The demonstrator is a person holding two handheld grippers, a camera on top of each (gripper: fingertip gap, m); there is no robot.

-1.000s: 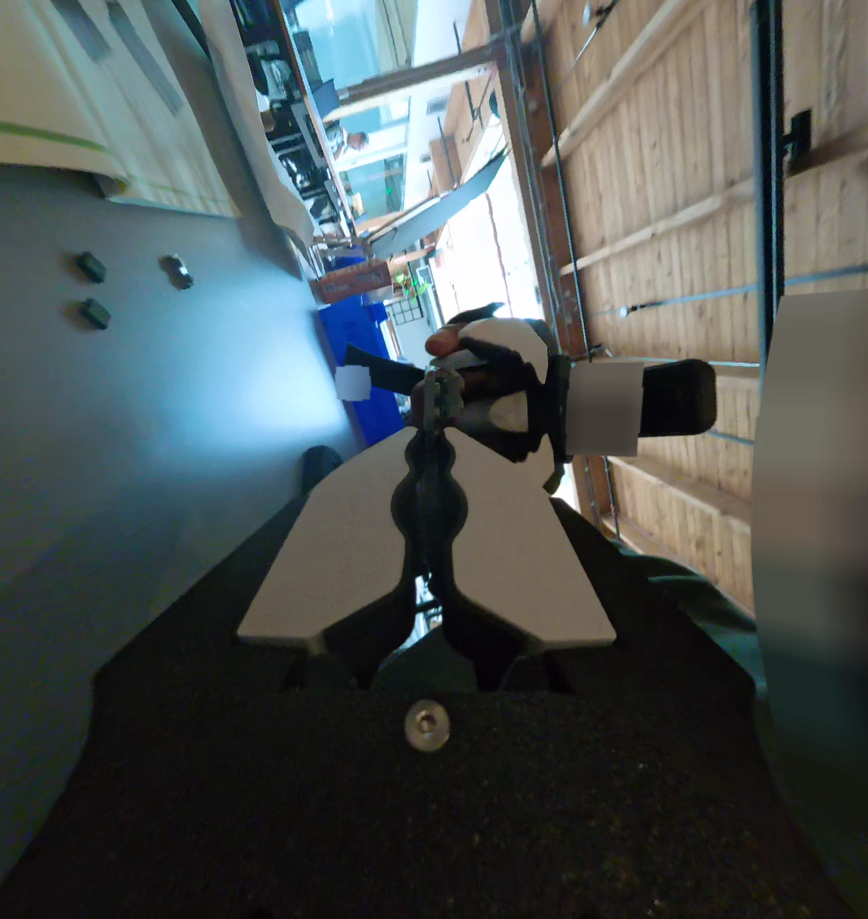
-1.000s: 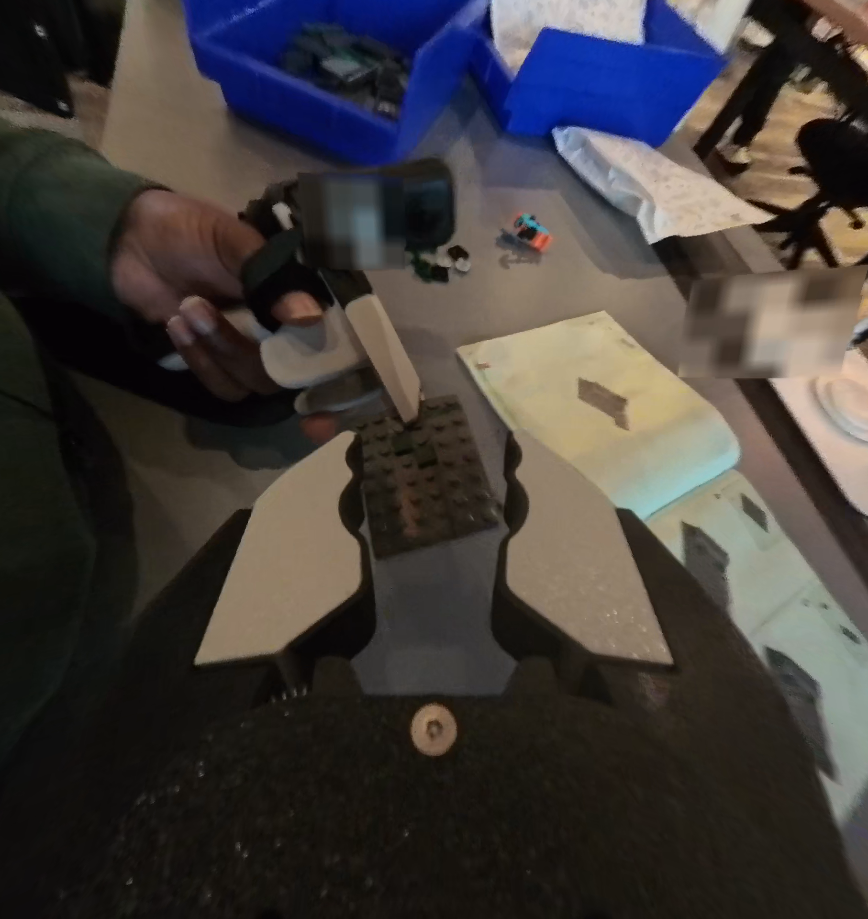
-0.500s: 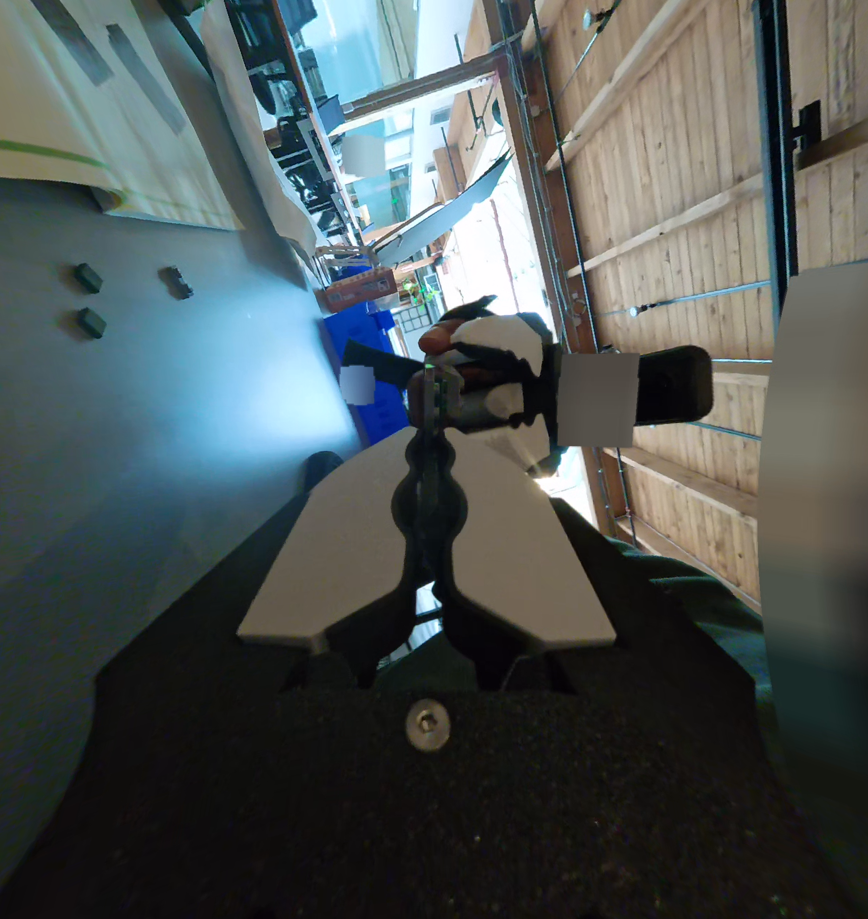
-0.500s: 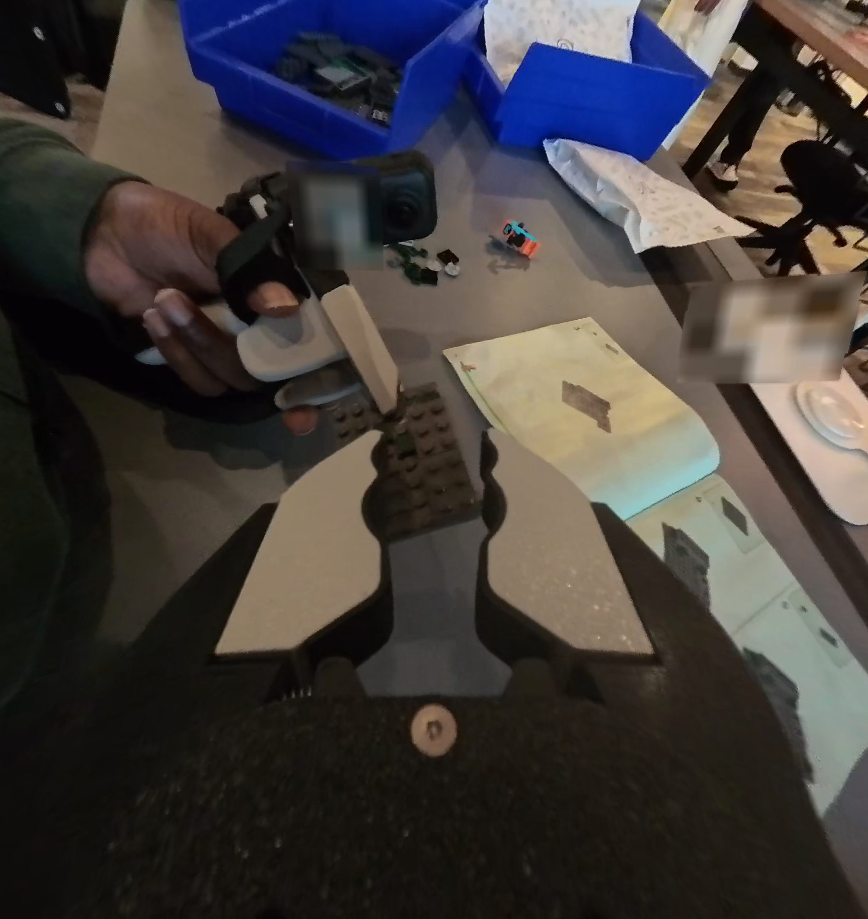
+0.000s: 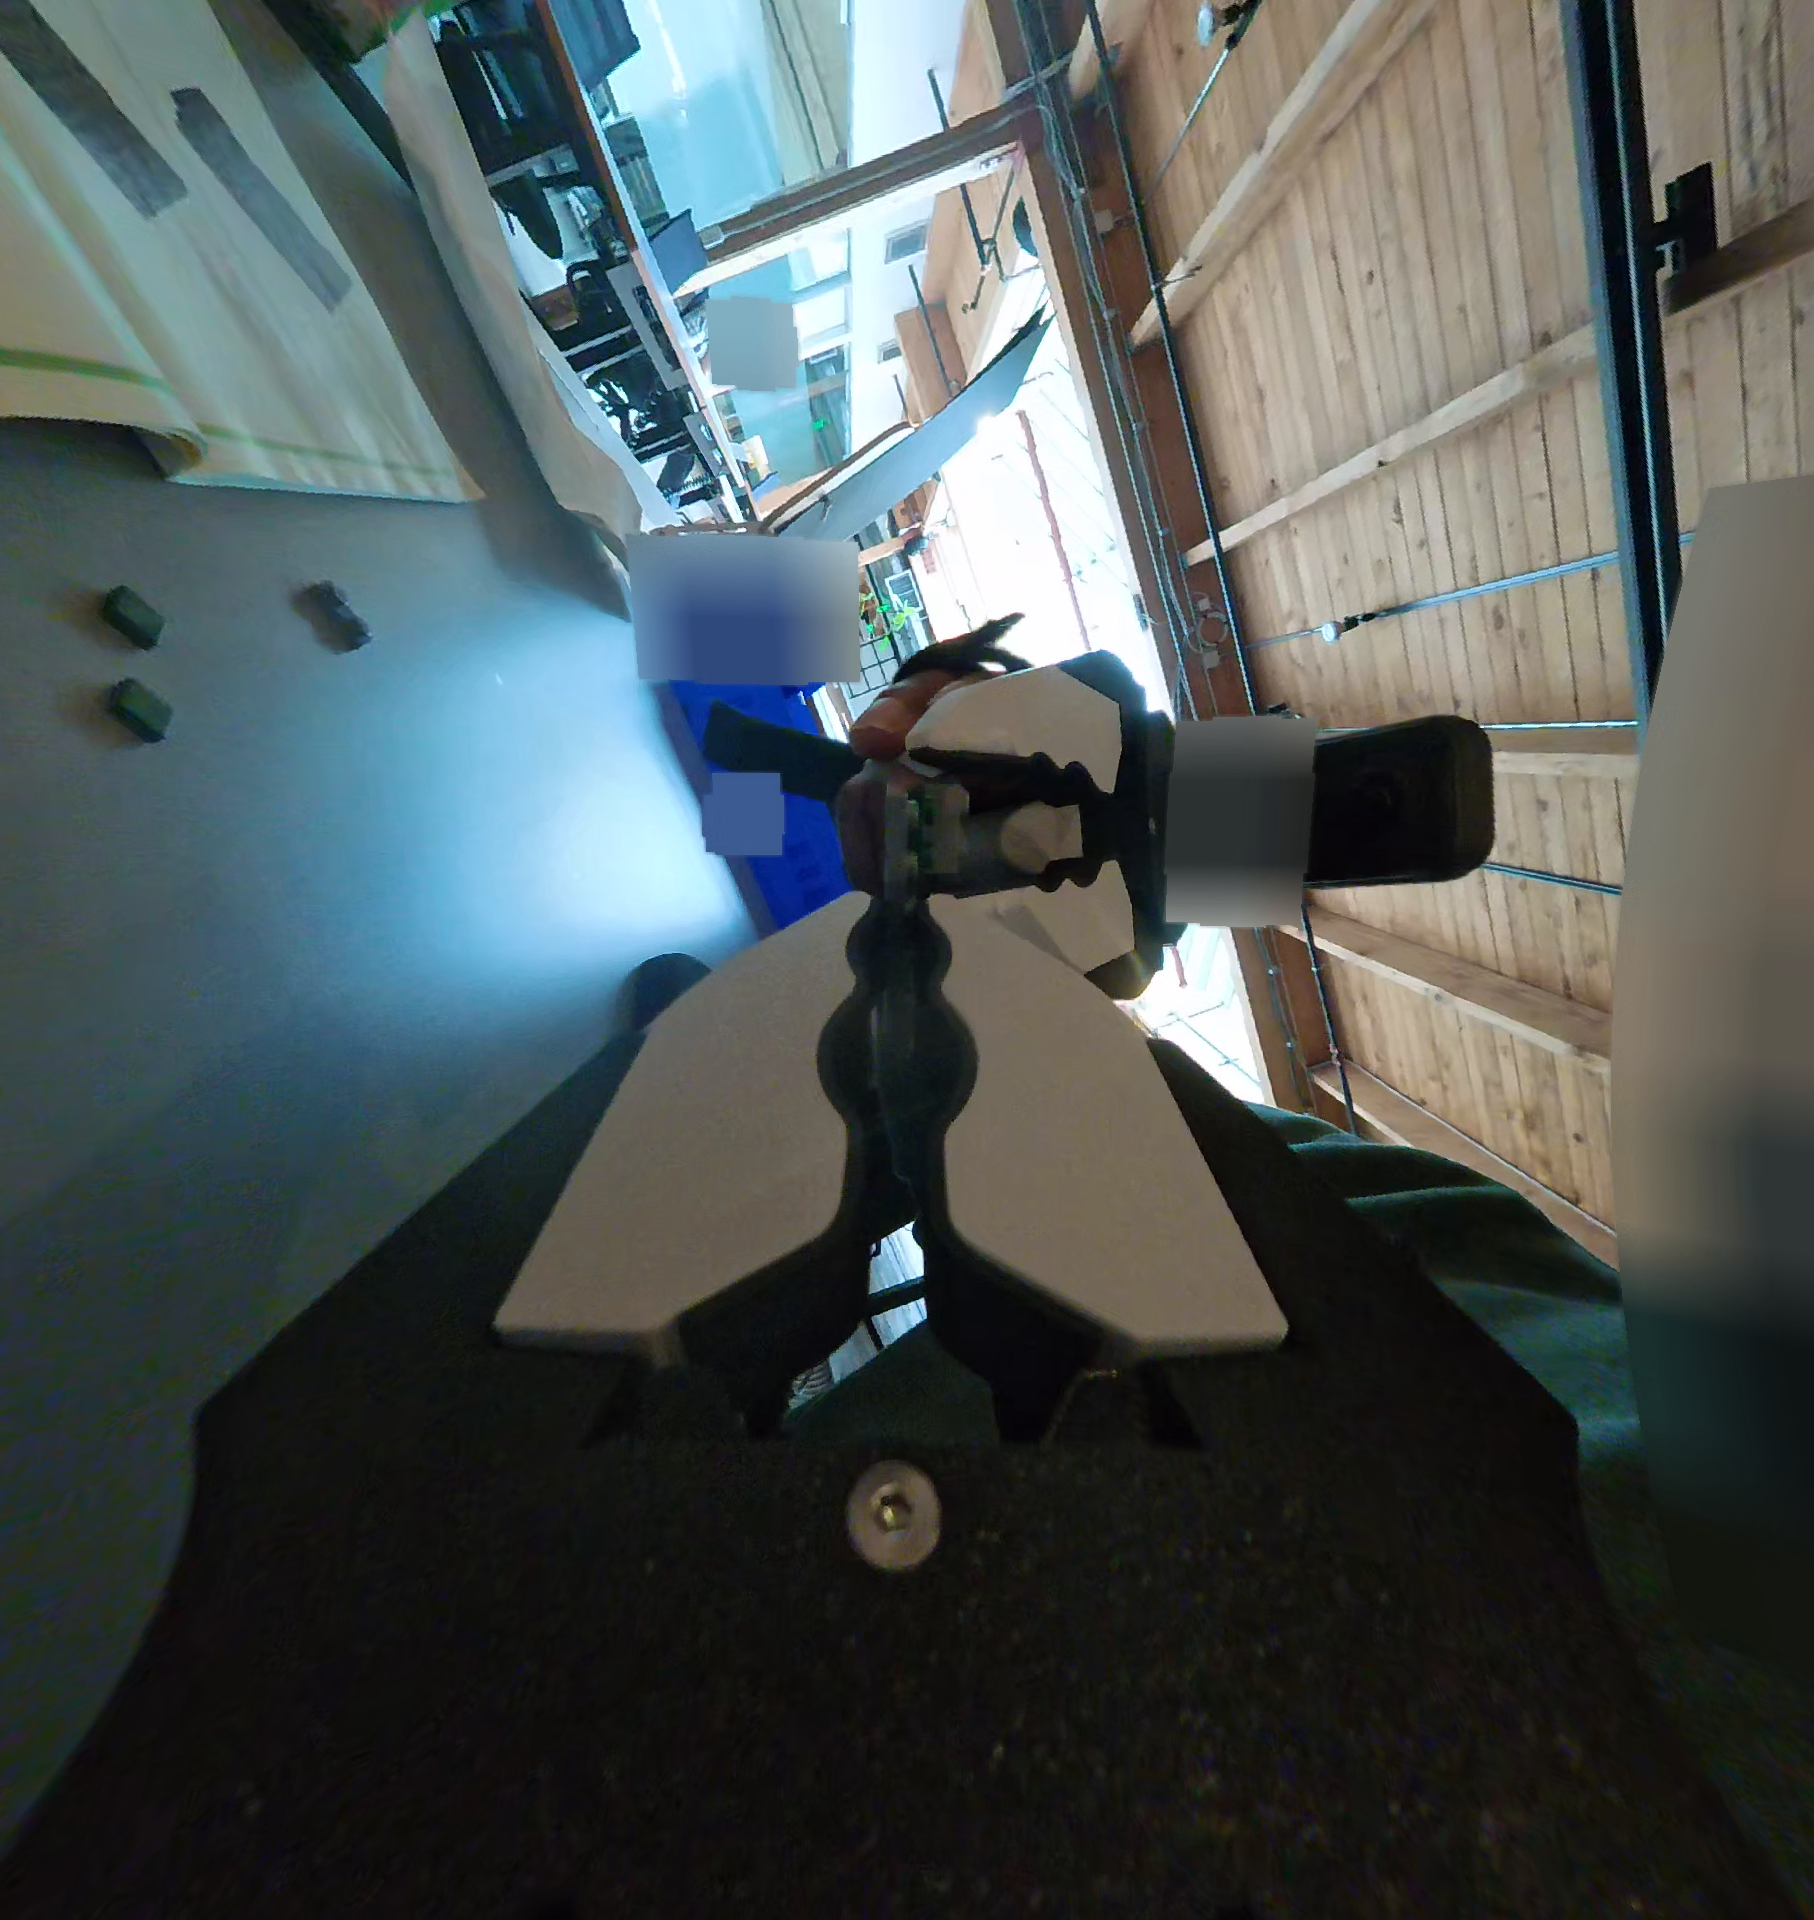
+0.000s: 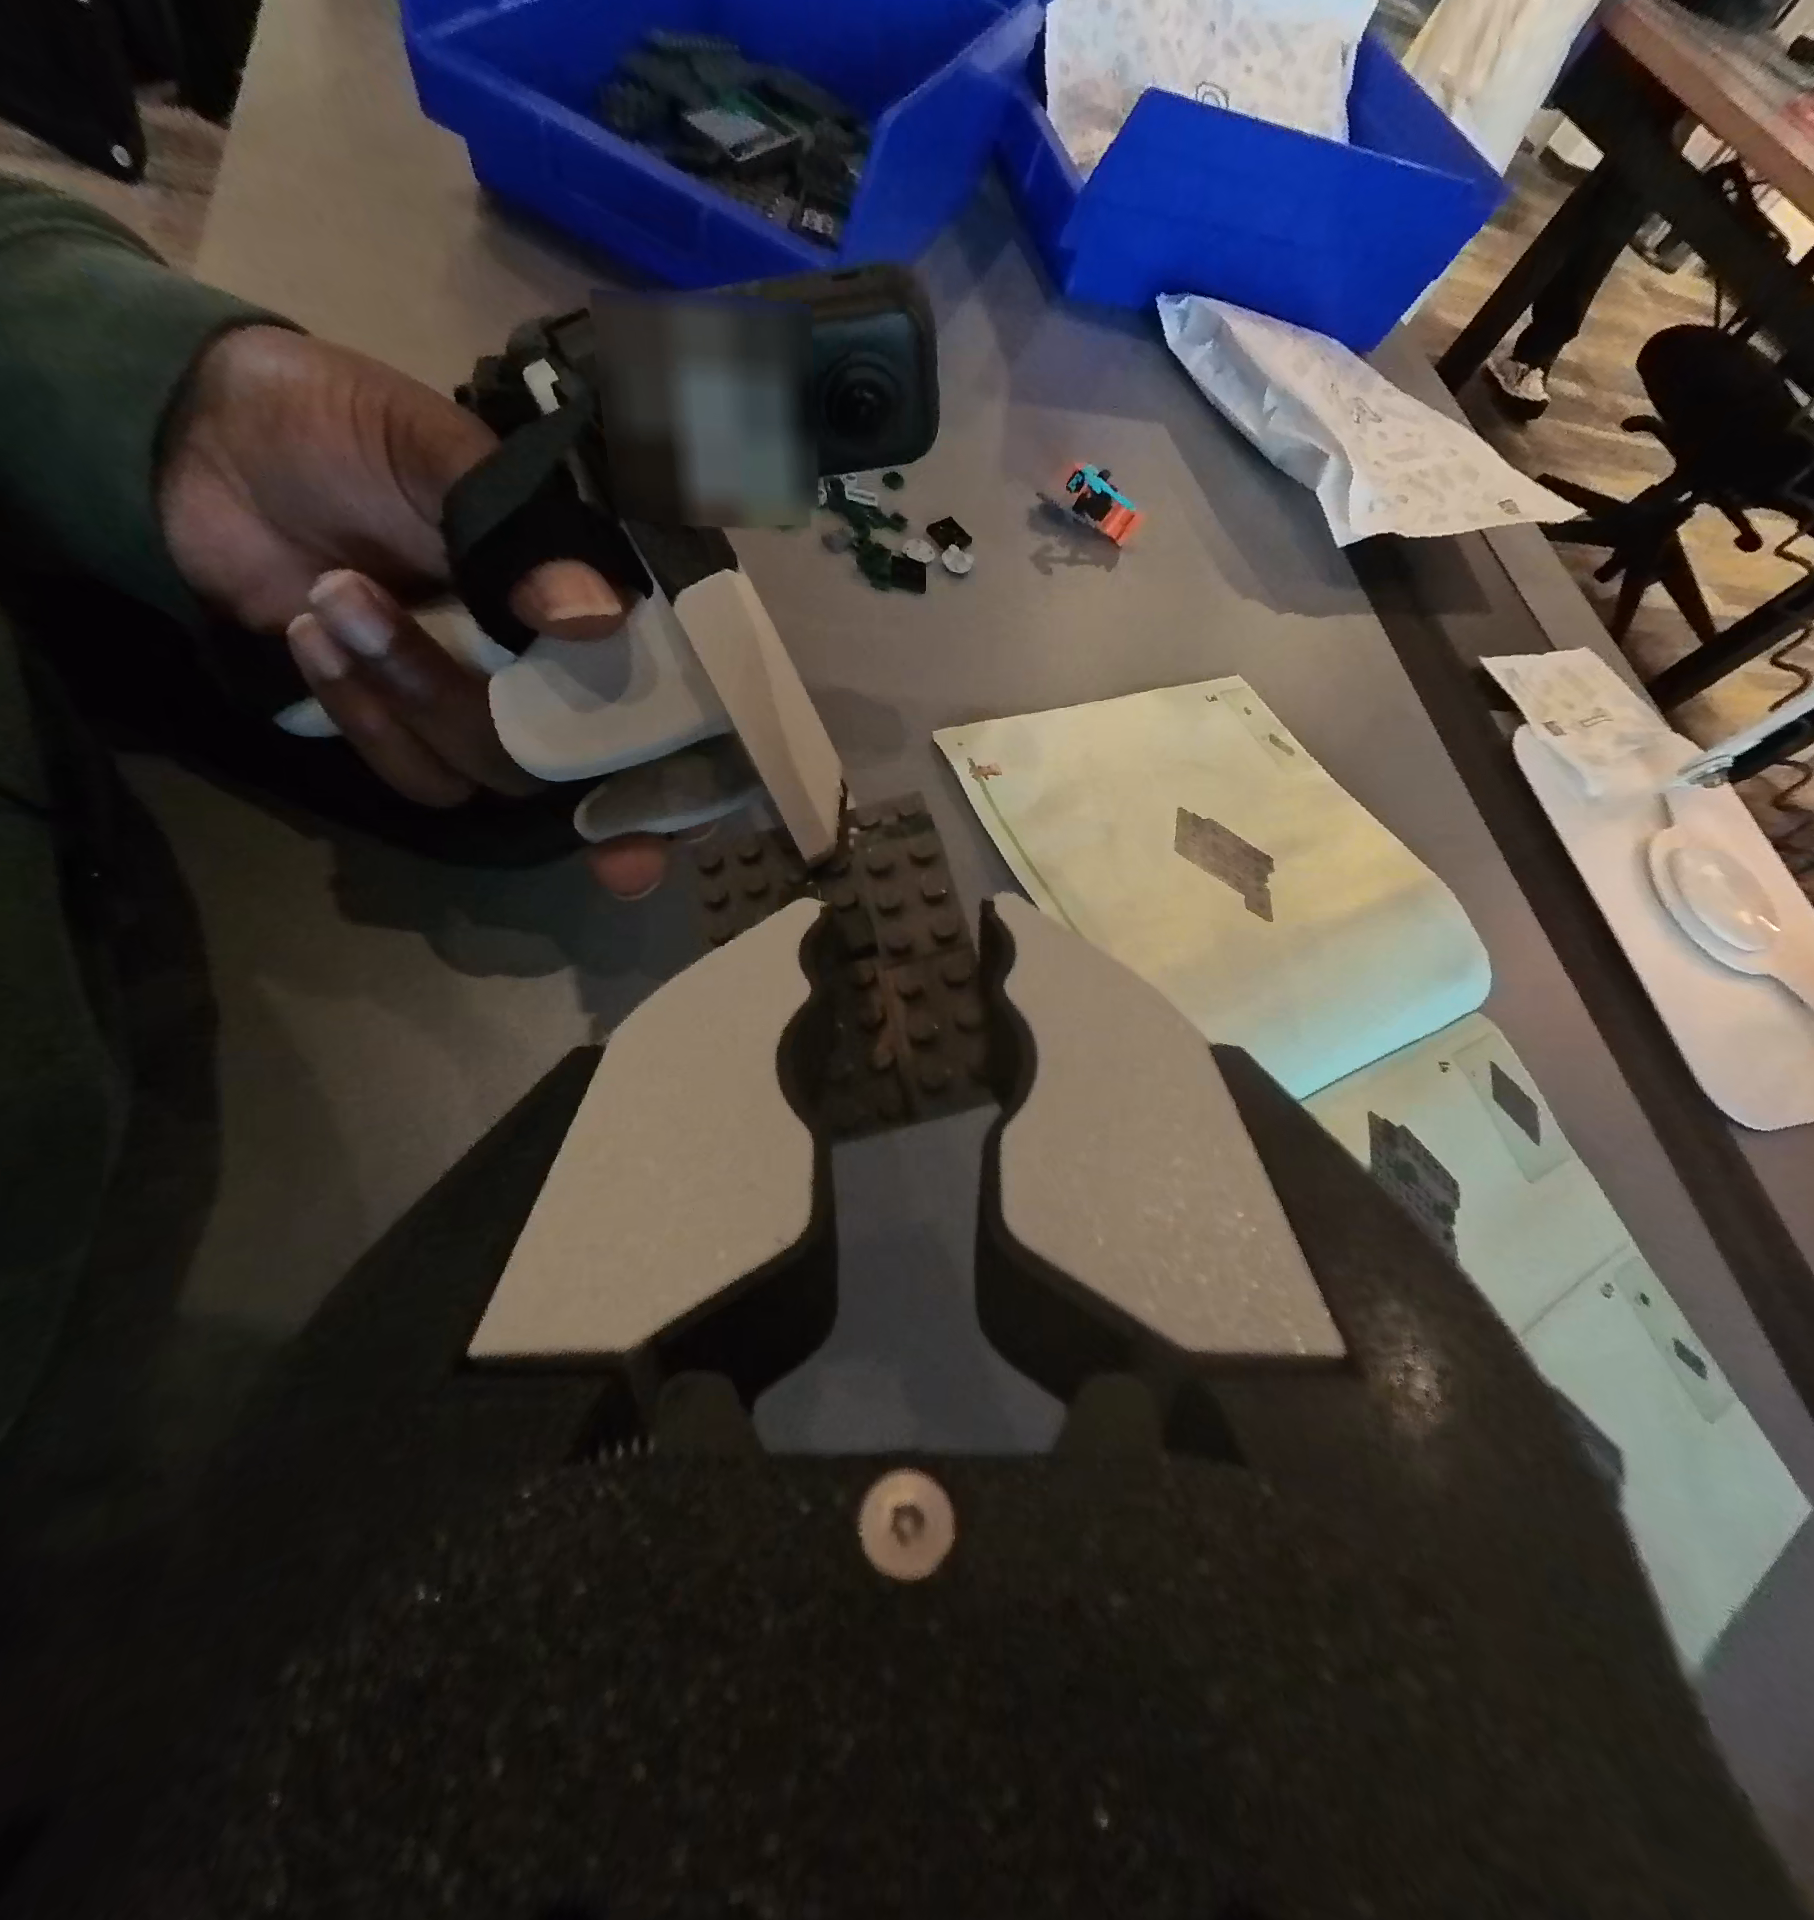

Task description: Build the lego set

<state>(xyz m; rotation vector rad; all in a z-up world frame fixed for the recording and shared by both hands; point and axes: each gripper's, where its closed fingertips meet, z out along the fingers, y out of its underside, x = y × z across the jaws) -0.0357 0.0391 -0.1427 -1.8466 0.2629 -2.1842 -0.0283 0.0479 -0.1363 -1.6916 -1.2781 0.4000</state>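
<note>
A dark studded lego plate [image 6: 913, 997] is held just above the grey table [image 6: 363, 935]. My left gripper [image 6: 825, 842], held by a hand, is shut on the plate's far edge. In the left wrist view the left gripper [image 5: 898, 920] pinches the plate [image 5: 898, 997] edge-on. My right gripper [image 6: 903, 914] hovers over the plate, jaws partly closed with a gap, one finger on each side of a strip of studs. The plate reaches out past the left finger. The right gripper also shows in the left wrist view [image 5: 986, 821], just beyond the plate.
An open instruction booklet [image 6: 1194, 862] lies to the right of the plate. Loose small pieces [image 6: 892, 540] and an orange and teal build [image 6: 1095, 504] lie farther back. Two blue bins [image 6: 674, 135] [image 6: 1277, 187] stand at the back. Three dark bricks [image 5: 134, 665] lie on the table. Only a small space, under 4 cm, lies between the two pairs of fingers.
My right gripper's jaws have narrowed steadily and it has moved closer over the plate. The left gripper keeps its hold on the plate's edge.
</note>
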